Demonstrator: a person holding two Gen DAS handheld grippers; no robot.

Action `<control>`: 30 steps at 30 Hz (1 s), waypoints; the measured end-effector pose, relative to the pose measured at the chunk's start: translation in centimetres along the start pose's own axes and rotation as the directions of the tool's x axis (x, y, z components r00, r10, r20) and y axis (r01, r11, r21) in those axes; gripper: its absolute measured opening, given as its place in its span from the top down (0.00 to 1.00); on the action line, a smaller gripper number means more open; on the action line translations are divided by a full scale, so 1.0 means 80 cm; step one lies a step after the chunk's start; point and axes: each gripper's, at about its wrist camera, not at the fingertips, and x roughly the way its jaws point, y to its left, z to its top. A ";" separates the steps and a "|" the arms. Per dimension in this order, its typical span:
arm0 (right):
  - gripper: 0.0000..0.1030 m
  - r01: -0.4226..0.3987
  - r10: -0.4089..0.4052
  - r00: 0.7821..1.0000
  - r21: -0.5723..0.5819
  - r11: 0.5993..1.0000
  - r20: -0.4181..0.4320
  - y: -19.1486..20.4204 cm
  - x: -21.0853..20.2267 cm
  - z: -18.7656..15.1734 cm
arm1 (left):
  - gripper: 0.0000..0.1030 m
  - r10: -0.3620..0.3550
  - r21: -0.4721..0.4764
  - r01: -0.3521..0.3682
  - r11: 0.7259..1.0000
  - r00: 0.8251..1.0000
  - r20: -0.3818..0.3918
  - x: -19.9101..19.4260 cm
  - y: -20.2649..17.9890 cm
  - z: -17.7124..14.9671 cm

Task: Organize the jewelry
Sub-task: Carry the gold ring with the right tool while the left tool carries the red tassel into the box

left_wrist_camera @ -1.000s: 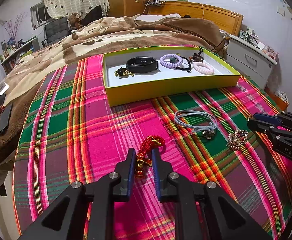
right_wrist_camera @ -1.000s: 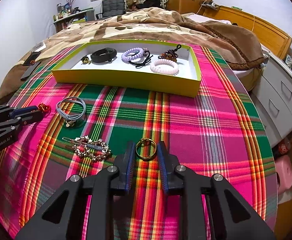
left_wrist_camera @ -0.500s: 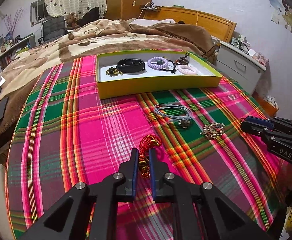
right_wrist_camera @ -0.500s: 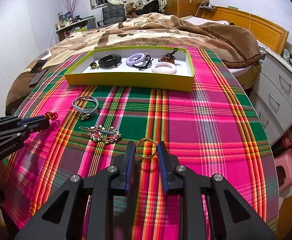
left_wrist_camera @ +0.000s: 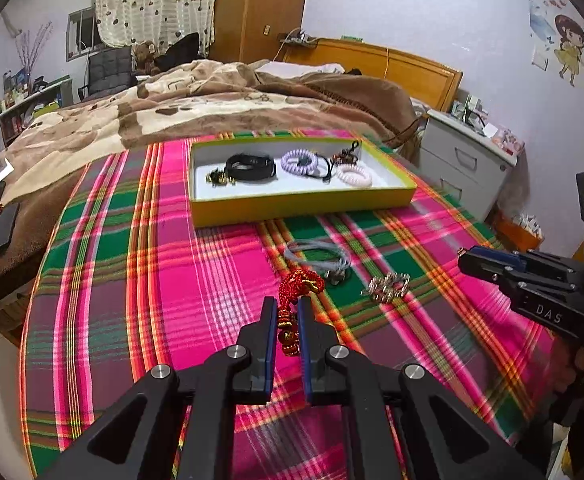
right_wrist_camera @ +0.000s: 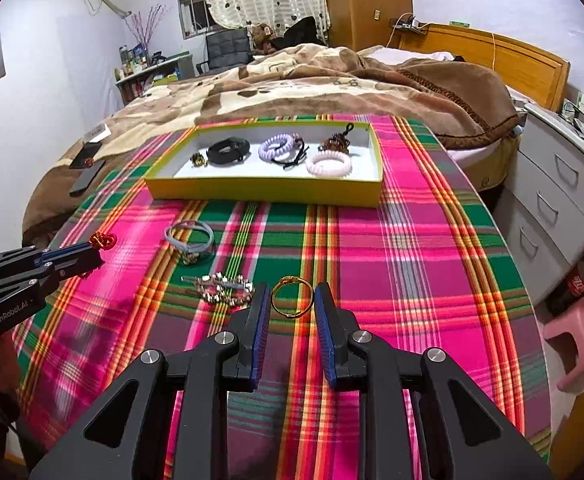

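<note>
A yellow-green tray on the plaid cloth is filled with a black band, a lilac coil tie, a pink coil tie and small charms. The red knotted cord charm is pinched, lifted, by the left gripper, whose jaws have just been closing. A gold ring is clasped between the right gripper pads, above the cloth
</note>
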 end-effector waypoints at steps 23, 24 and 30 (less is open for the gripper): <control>0.77 -0.017 0.018 0.998 -0.028 0.999 0.052 0.001 0.036 0.079 | 0.91 0.038 0.023 -0.040 0.999 0.998 0.058 0.038 0.016 0.083; 0.77 -0.016 0.018 0.998 -0.028 0.999 0.053 0.001 0.040 0.083 | 0.91 0.042 0.028 -0.043 0.999 0.997 0.061 0.041 0.017 0.087; 0.77 -0.012 0.014 0.999 -0.042 0.999 0.048 0.003 0.066 0.110 | 0.91 0.058 0.034 -0.060 0.998 0.997 0.058 0.066 0.028 0.111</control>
